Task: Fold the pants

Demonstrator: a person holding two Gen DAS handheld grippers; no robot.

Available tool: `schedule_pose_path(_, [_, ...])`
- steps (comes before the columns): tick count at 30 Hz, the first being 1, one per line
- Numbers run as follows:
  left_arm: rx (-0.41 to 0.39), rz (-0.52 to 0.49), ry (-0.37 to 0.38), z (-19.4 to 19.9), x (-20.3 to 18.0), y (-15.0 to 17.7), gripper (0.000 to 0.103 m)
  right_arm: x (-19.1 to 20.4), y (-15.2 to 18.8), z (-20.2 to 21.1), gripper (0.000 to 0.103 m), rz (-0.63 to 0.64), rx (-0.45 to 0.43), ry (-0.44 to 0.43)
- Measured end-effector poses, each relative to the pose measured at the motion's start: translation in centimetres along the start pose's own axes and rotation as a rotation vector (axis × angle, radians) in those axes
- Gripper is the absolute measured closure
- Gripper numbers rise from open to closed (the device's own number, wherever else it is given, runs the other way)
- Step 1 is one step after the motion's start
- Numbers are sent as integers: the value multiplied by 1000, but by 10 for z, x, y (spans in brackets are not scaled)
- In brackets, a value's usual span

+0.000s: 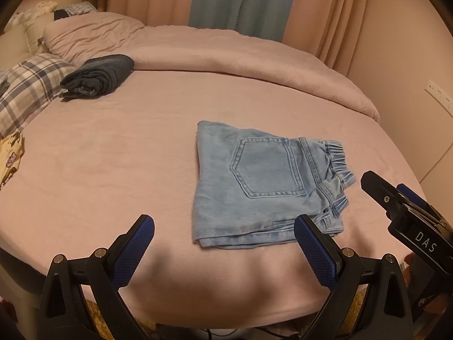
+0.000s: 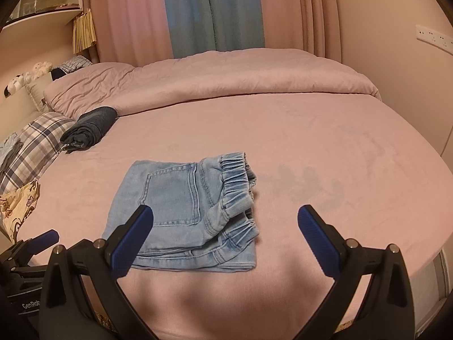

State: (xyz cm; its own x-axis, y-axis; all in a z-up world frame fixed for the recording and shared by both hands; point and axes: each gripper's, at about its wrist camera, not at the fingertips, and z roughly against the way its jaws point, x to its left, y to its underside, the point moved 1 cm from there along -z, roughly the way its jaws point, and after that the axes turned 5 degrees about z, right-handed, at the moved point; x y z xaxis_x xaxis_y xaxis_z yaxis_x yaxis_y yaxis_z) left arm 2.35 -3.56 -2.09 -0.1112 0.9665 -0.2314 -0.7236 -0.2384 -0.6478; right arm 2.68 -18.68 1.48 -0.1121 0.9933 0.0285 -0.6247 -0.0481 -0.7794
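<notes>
Light blue denim pants (image 1: 254, 187) lie folded into a compact rectangle on the pink bed (image 1: 113, 155), back pocket up, elastic waistband to the right. They also show in the right wrist view (image 2: 184, 212). My left gripper (image 1: 223, 226) is open and empty, hovering just before the pants' near edge. My right gripper (image 2: 225, 221) is open and empty, above the near edge of the pants; it shows at the right in the left wrist view (image 1: 396, 198).
A folded dark blue garment (image 1: 99, 75) lies at the far left beside a plaid pillow (image 1: 28, 87). A bunched pink duvet (image 1: 212, 51) runs along the far side. Curtains hang behind. The bed's front edge lies under the grippers.
</notes>
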Motion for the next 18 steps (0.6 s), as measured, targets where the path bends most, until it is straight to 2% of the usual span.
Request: schedule_pose_path(18, [-6,0,-4,1,-3,-2,5,3,1,-4,0,12,9,-1])
